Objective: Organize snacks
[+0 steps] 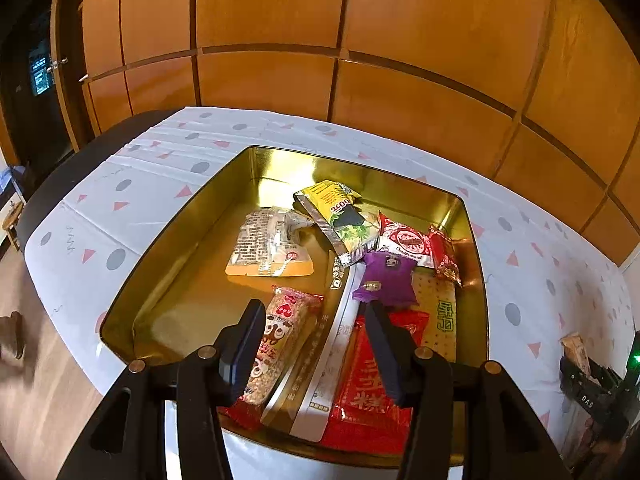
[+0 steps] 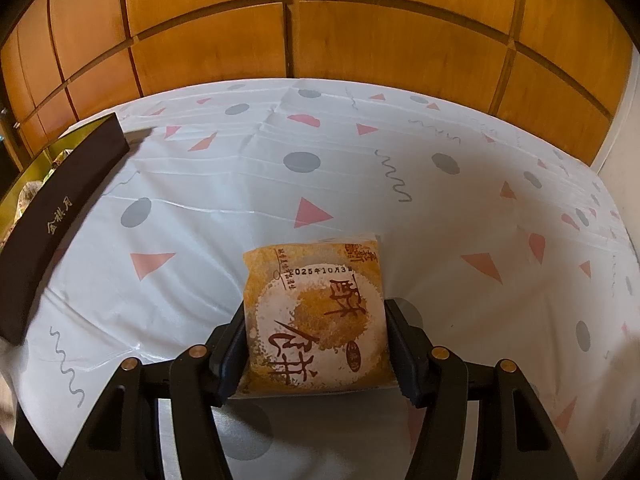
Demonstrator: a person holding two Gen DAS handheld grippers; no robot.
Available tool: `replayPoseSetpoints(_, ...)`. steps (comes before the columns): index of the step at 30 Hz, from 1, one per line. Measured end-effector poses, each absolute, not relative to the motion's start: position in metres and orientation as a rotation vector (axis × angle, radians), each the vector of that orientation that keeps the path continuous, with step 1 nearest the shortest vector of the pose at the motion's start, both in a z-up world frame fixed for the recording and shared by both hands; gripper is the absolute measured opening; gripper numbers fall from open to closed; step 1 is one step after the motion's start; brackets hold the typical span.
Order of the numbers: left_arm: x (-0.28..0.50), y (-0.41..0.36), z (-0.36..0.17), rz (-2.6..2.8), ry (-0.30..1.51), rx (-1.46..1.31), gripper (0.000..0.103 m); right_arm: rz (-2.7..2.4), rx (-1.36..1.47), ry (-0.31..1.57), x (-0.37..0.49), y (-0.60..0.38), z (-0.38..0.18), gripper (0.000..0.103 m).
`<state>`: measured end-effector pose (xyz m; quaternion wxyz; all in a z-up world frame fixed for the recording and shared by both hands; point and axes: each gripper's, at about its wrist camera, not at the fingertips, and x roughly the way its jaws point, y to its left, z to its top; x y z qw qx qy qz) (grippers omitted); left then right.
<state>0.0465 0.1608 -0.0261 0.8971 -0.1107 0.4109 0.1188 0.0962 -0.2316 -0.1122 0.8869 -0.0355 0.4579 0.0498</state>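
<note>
The right gripper (image 2: 316, 344) is clamped on the two side edges of an orange pastry packet (image 2: 316, 316), held just above the tablecloth (image 2: 224, 184), beside the gold tin (image 1: 176, 248). The packet looks light, with slippery film and probably a crumbly cake inside, so a gentle hold at the sides seems best. The left gripper (image 1: 316, 344) hangs over the tin with jaws apart, holding nothing.

A white tablecloth (image 2: 224, 184) is printed with grey dots, pink triangles and thin grey squiggles. The tin (image 1: 276, 168) is shown gold inside and dark brown outside with pale lettering. Within it, a purple packet (image 1: 390, 278), a yellow and green packet (image 1: 340, 216), red wrappers (image 1: 368, 392) and a red and white packet (image 1: 406, 240) are seen. An orange and white packet (image 2: 316, 312) bears brown characters. The panelled wall (image 1: 400, 20) is orange-brown.
</note>
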Motion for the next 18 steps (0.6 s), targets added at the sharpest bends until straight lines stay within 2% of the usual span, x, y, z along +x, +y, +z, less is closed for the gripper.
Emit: replayPoseSetpoints(18,0.023,0.164,-0.024,0.25,0.832,-0.222,0.052,0.093,-0.091,0.992,0.083,-0.236,-0.109,0.06)
